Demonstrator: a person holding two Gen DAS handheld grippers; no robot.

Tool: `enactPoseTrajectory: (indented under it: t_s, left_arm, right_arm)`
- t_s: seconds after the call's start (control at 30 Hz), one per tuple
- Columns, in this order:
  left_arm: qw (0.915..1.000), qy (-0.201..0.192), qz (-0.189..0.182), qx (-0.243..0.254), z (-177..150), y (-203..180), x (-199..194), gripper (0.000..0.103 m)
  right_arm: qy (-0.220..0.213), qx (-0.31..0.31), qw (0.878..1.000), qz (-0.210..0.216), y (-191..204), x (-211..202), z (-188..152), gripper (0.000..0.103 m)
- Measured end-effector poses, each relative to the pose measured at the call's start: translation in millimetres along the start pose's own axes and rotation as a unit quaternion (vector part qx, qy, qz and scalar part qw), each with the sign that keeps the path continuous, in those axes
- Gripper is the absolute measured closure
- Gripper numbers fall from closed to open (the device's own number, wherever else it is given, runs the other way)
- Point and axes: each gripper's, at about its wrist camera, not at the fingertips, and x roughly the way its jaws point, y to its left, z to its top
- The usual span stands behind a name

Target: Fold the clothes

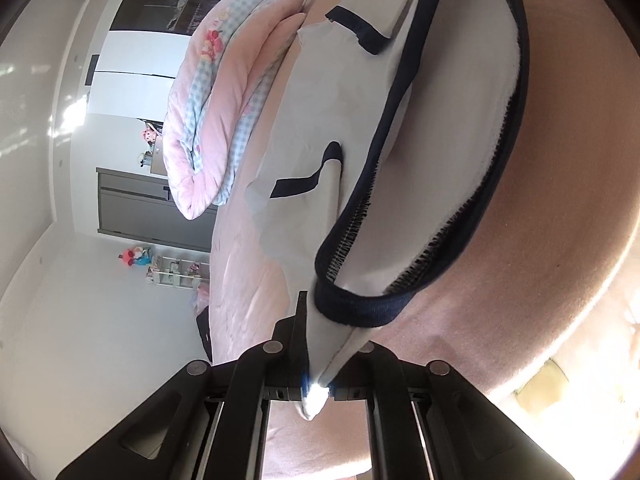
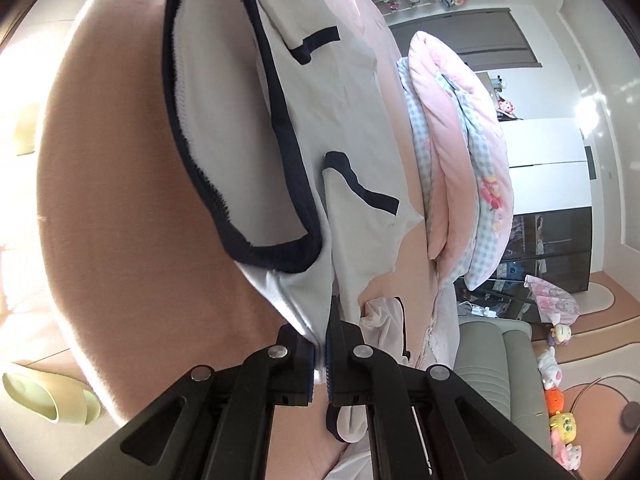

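A light grey garment point(image 1: 320, 120) with a navy waistband and navy pocket trims lies stretched over a pink bed point(image 1: 520, 220). My left gripper point(image 1: 316, 364) is shut on one corner of its waistband end, and the cloth rises from the jaws. In the right wrist view the same garment point(image 2: 320, 92) runs away from my right gripper point(image 2: 322, 354), which is shut on the other waistband corner. The navy waistband point(image 2: 276, 256) hangs in a loop just ahead of the right fingers. A second pale garment point(image 2: 384, 320) lies bunched beside the right gripper.
A rolled pink and blue-checked quilt point(image 1: 208, 120) lies on the bed behind the garment. Dark wardrobes point(image 2: 560, 248) and white walls stand beyond. A grey seat point(image 2: 492, 356) and soft toys point(image 2: 560, 420) are on the floor at the right. A pale green slipper point(image 2: 44, 396) lies beside the bed.
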Motion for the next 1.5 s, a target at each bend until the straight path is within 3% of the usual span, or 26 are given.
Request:
enactPoseTrajectory:
  t_s: [0.27, 0.3, 0.4, 0.47, 0.57, 0.8, 1.03, 1.27, 1.3, 1.37, 1.4, 1.5]
  left_arm:
    - [0.9998, 0.000, 0.004, 0.021, -1, -12, 4, 0.097]
    - [0.9998, -0.002, 0.004, 0.021, -2, -13, 2, 0.096]
    - [0.9998, 0.000, 0.002, 0.021, -5, -13, 5, 0.095]
    - [0.9998, 0.005, -0.002, 0.019, -6, -14, 7, 0.095]
    - [0.9996, 0.016, -0.001, 0.024, -7, -17, 7, 0.095]
    - [0.9943, -0.001, 0.068, 0.082, -11, -31, 7, 0.095]
    - [0.9991, 0.018, 0.023, 0.031, -5, -17, 5, 0.095]
    - [0.9989, 0.018, 0.027, 0.035, -3, -21, 3, 0.095]
    - [0.9989, 0.017, 0.028, 0.034, -3, -21, 3, 0.095]
    - [0.9989, 0.014, 0.033, 0.031, -2, -21, 3, 0.095]
    - [0.9988, 0.012, 0.037, 0.029, -1, -20, 2, 0.095]
    - [0.9989, 0.001, 0.043, 0.015, 1, -13, -3, 0.095]
  right_arm:
    - [0.028, -0.008, 0.999, -0.041, 9, 20, -2, 0.098]
    - [0.029, -0.009, 0.998, -0.048, 10, 22, -3, 0.091]
    - [0.019, -0.038, 0.996, -0.076, 20, 24, -4, 0.051]
    - [0.001, -0.052, 0.994, -0.099, 24, 24, -5, 0.049]
    - [0.006, -0.043, 0.995, -0.095, 21, 29, -4, 0.048]
    - [0.018, -0.037, 0.992, -0.120, 14, 45, -2, 0.047]
    - [0.010, -0.070, 0.984, -0.162, 22, 56, 6, 0.046]
    - [0.023, -0.078, 0.981, -0.173, 20, 72, 16, 0.047]
    - [0.026, -0.083, 0.982, -0.168, 22, 72, 16, 0.051]
    - [0.039, -0.091, 0.987, -0.125, 29, 75, 15, 0.072]
    - [0.047, -0.095, 0.989, -0.099, 32, 78, 15, 0.094]
    - [0.054, -0.096, 0.991, -0.071, 32, 81, 15, 0.097]
